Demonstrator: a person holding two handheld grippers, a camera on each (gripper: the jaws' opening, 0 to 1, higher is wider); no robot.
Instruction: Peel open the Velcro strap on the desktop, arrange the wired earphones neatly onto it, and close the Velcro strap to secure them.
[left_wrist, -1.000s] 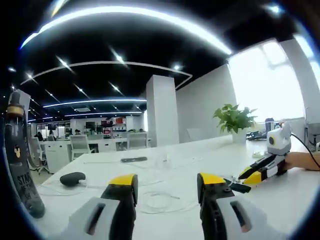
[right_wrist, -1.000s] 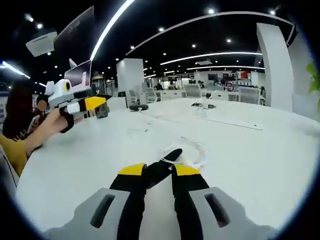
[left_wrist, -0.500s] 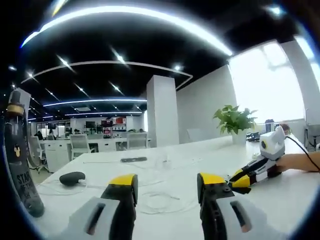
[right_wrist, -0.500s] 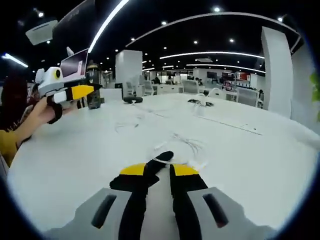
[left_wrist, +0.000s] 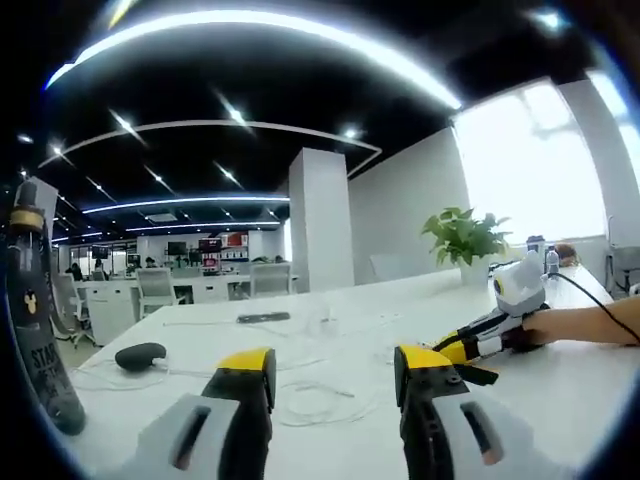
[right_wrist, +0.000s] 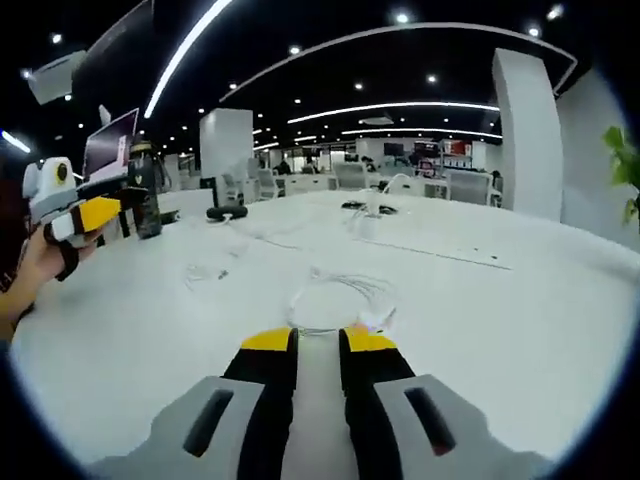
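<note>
The left gripper (left_wrist: 335, 372) is seen released, jaws wide apart above the white worktop (left_wrist: 560, 400). A loose coil of the wired earphones (left_wrist: 325, 402) lies between and beyond its jaws. The right gripper (right_wrist: 317, 342) is seen clenched, jaws nearly together; whether anything is pinched cannot be told. The earphone loop is seen just beyond its tips. The Velcro strap cannot be made out with certainty. A dark bottle (left_wrist: 35, 320) is cut off at the edge of the left gripper view.
</note>
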